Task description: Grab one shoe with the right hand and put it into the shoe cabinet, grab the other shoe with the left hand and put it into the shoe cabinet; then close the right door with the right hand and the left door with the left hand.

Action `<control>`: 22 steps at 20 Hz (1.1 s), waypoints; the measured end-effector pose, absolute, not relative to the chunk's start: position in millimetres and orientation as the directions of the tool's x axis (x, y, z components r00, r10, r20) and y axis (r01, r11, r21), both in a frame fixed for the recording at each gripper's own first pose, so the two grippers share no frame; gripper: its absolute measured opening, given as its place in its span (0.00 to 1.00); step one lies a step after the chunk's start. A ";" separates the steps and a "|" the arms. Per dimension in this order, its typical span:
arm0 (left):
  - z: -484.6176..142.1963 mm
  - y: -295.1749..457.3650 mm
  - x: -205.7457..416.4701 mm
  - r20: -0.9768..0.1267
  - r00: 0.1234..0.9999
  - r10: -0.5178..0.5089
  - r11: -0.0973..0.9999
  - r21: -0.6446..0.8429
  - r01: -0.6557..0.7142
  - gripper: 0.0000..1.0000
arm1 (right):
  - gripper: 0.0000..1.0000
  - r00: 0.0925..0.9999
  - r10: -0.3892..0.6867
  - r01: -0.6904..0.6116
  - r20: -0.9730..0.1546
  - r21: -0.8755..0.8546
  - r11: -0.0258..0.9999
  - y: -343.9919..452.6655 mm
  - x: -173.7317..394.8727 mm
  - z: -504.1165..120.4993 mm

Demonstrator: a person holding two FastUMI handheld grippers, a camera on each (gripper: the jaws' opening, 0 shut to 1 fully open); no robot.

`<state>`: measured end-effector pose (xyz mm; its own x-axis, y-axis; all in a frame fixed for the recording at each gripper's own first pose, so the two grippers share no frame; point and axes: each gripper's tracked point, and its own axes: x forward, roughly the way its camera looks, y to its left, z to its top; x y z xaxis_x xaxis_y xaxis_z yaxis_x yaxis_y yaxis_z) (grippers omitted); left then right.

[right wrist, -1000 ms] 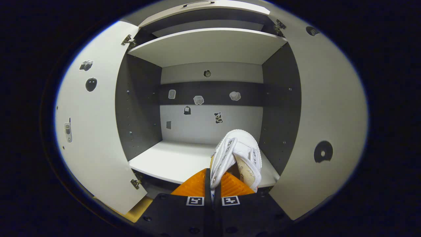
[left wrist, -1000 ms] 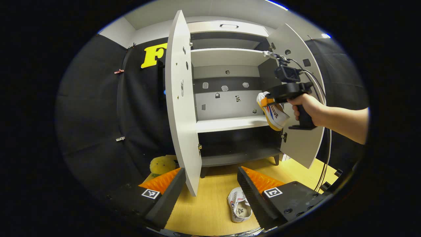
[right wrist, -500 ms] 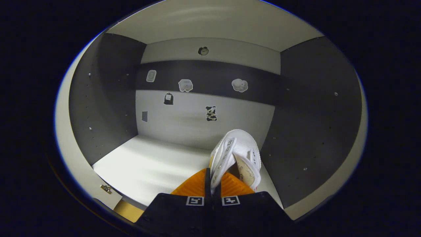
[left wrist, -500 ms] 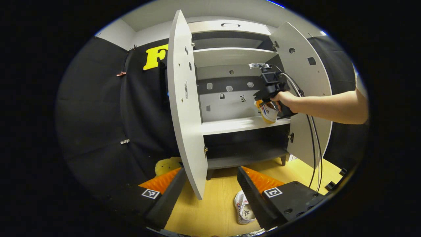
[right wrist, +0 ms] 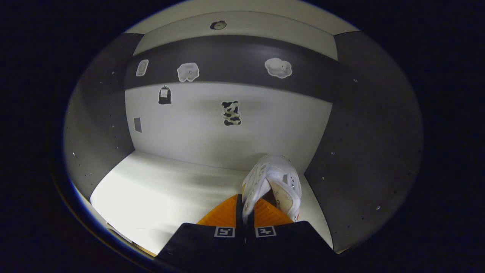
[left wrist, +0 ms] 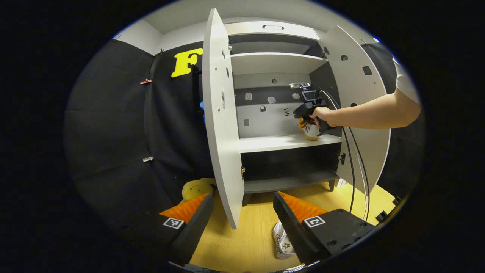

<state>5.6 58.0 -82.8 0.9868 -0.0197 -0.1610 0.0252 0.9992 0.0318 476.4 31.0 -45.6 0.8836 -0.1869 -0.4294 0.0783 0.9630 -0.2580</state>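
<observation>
The white canvas sneaker (right wrist: 273, 181) is pinched by its upper edge between the closed fingers of the right gripper (right wrist: 244, 212), toe pointing into the shoe cabinet (left wrist: 280, 113); it sits over the right end of the white middle shelf (right wrist: 159, 197), close to the dark right side wall (right wrist: 360, 159) and short of the back panel (right wrist: 235, 144); whether its sole touches the shelf cannot be told. In the left gripper view the same sneaker (left wrist: 311, 129) shows its yellow sole at the shelf's right front corner, with the person's hand (left wrist: 326, 115) gripping the right gripper's handle and black cables (left wrist: 354, 167) hanging from it.

The second white sneaker (left wrist: 282, 242) lies on the wooden floor (left wrist: 242, 239) in front of the cabinet, opening upward, partly hidden behind the right finger of the left gripper (left wrist: 242, 216); that gripper's fingers stand wide apart and hold nothing.

Both cabinet doors are open: the left door (left wrist: 219, 125) edge-on toward the camera, the right door (left wrist: 363, 113) swung out behind the person's forearm (left wrist: 371, 112). Small animal and object stickers (right wrist: 231, 113) dot the back panel. A yellow plush toy (left wrist: 195, 188) sits on the floor by the cabinet's left front corner, against the black cloth wall (left wrist: 121, 129).
</observation>
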 end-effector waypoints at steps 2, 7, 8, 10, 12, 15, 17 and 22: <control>-80.1 60.8 6.3 -0.156 0.988 -0.005 1.000 0.025 0.009 0.98 | 0.05 0.873 -0.185 0.083 -0.452 -0.236 0.968 37.8 482.0 -53.7; -83.4 61.3 -0.1 -0.159 0.987 0.003 1.000 0.030 0.002 0.99 | 0.29 0.873 -0.198 0.095 -0.445 -0.242 0.966 42.7 463.2 -48.8; -87.0 60.3 -2.9 -0.165 0.986 0.001 1.000 0.024 0.003 0.99 | 0.44 0.885 -0.184 0.091 -0.427 -0.228 0.969 48.0 457.1 -40.6; -89.4 60.4 -9.9 -0.169 0.986 -0.002 1.000 0.009 0.003 0.99 | 0.62 0.912 -0.147 0.078 -0.383 -0.191 0.979 62.3 437.6 -23.3; -87.7 62.3 -15.3 -0.156 0.988 -0.006 1.000 -0.020 0.003 0.98 | 0.64 0.936 -0.101 0.049 -0.338 -0.159 0.986 76.4 410.6 -10.2; -96.3 64.5 -22.1 -0.171 0.985 -0.018 0.997 -0.072 0.005 0.98 | 0.98 0.962 -0.044 0.016 -0.270 -0.108 0.994 95.6 356.8 1.9; -103.5 67.6 -22.8 -0.185 0.983 -0.014 0.996 -0.089 -0.002 0.99 | 0.99 0.971 -0.007 -0.007 -0.238 -0.056 0.998 105.6 316.5 4.8; -119.6 66.4 -24.3 -0.216 0.976 -0.027 0.995 -0.102 0.005 0.98 | 0.99 0.983 0.025 -0.029 -0.180 -0.020 0.999 107.0 218.4 -5.4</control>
